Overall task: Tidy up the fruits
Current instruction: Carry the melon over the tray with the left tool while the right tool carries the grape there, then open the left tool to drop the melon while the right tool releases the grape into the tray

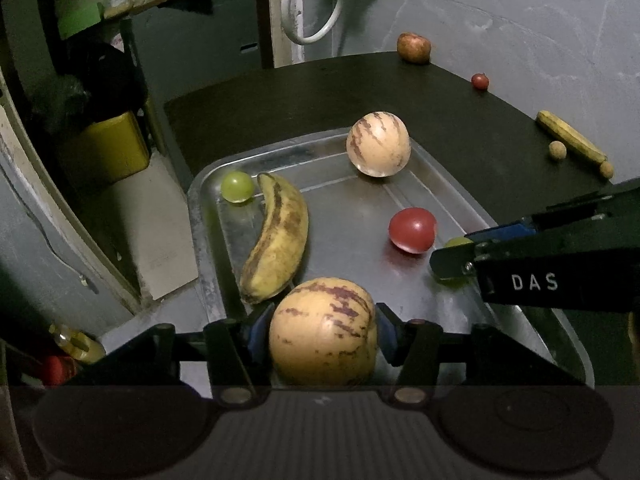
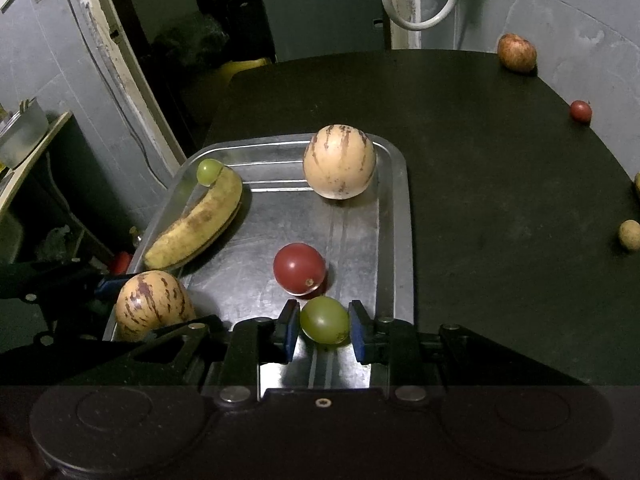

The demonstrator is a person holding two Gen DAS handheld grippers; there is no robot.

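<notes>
L gripper [image 1: 323, 330] is sitting half-open w/ its blue pads beside the near tan, purple-streaked round melon [image 1: 323, 330] at the near edge of the shiny rectangular metal tray [image 1: 440, 184]; can't tell if the pads are pressing on it. R gripper [image 2: 325, 322] is standing nearly closed around a green grape [image 2: 325, 320], pads touching both sides, low over the tray. Just past it a red tomato [image 2: 299, 268] is lying mid-tray. A spotted yellow banana [image 1: 276, 240] is lying along the tray's left side, a 2nd green grape [image 1: 237, 187] at its far tip. A 2nd striped melon [image 1: 378, 144] is sitting at the far end. Beyond, on the dark tabletop [image 2: 480, 160], a small red fruit [image 2: 581, 111] and a reddish-brown apple [image 2: 517, 53] are waiting.
</notes>
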